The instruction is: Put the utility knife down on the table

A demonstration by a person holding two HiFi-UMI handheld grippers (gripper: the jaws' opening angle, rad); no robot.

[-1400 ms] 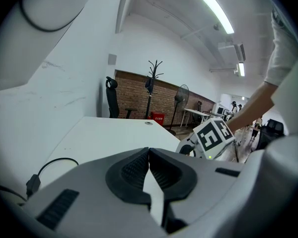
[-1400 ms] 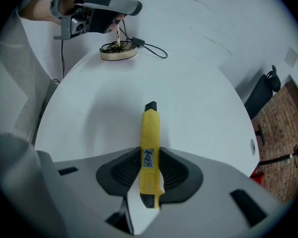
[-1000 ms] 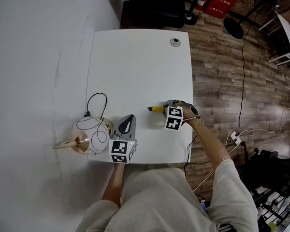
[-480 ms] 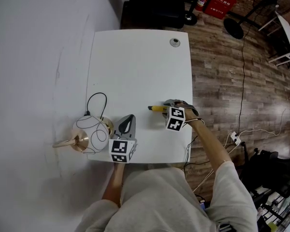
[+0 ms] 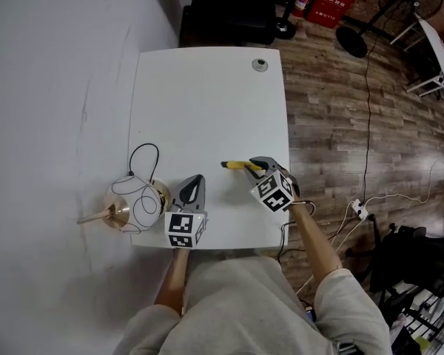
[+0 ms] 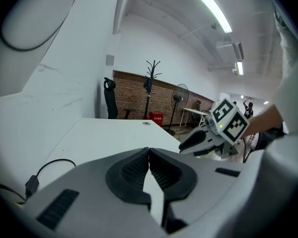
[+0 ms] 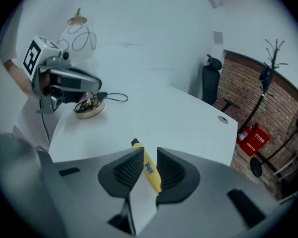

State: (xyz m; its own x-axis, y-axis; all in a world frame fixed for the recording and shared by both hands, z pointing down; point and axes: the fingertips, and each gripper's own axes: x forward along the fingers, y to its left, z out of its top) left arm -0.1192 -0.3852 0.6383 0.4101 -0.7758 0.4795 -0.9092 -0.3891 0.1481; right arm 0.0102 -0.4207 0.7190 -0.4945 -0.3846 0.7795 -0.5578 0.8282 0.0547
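Yellow knife lies flat on the white bench, toward its 4 o'clock edge. Right claw, at the knife's 3 o'clock, has just been closing; its half-open pads frame the knife without pressing it. Left claw, at 8 o'clock, is closed and empty

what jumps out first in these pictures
The yellow utility knife lying on the white table near its right edge, under the right gripper, whose fingers have just been closing above it, gripping nothing. Next, the gold wire-globe lamp at the table's near left corner.
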